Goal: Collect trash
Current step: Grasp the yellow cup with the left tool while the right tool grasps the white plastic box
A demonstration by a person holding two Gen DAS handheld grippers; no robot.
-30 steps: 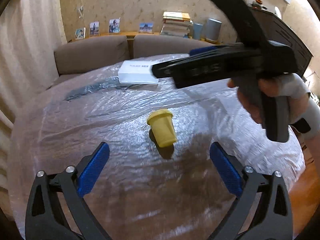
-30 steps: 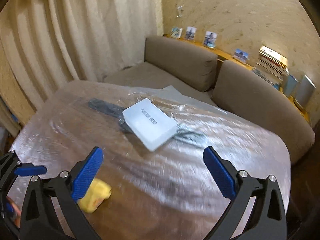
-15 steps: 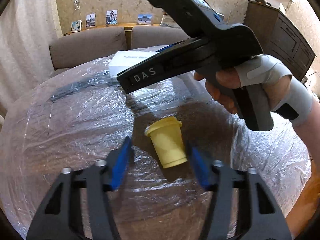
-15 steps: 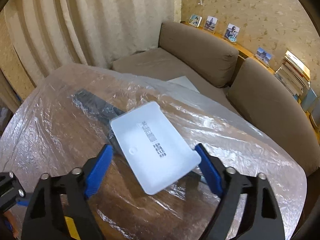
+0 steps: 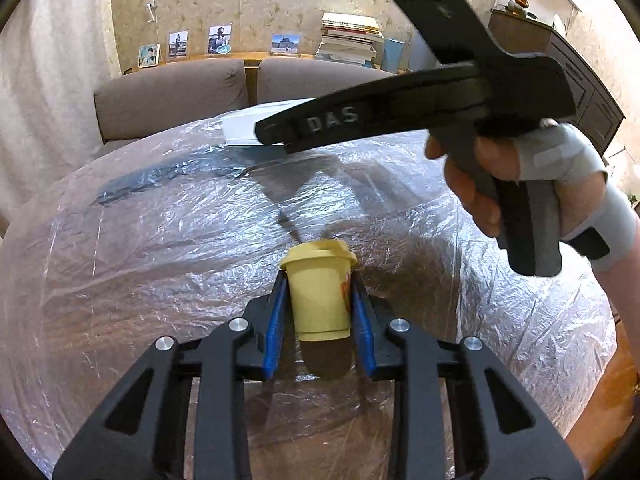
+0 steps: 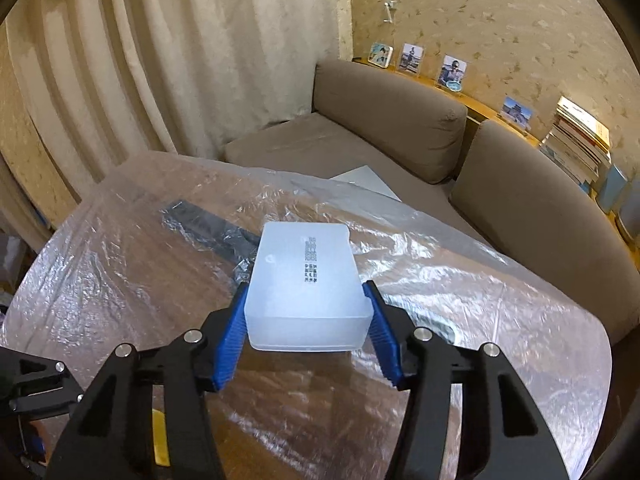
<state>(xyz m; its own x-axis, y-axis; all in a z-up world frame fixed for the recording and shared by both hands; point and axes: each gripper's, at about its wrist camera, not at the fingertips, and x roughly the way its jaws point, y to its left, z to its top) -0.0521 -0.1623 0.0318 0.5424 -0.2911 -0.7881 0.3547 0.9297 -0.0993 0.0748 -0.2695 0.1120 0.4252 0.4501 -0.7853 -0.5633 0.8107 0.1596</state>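
Grasp step. Left tongs point(image 5: 320, 308) clamp small yellow lidded plastic cup point(image 5: 320, 292) at film-covered surface point(image 5: 160, 240) centre; right tongs point(image 6: 306, 320) clamp translucent white plastic box point(image 6: 304, 280) at twelve o'clock. Next, likely: lift both clear.

Left gripper point(image 5: 319, 300) low and level, blue pads point(image 5: 275, 328) drawn close together and pressing both sides of the yellow cup point(image 5: 320, 292), black linkage arms folded inward. Right gripper point(image 6: 306, 320) likewise narrowed, blue pads point(image 6: 230, 338) flat against the two short sides of the white plastic box point(image 6: 306, 280), gripped near its closer end. Seen from the left wrist: right hand point(image 5: 516, 184) in a grey fingerless glove wrapped round the pistol handle, wrist entering from the right edge, tool body reaching left across the frame.
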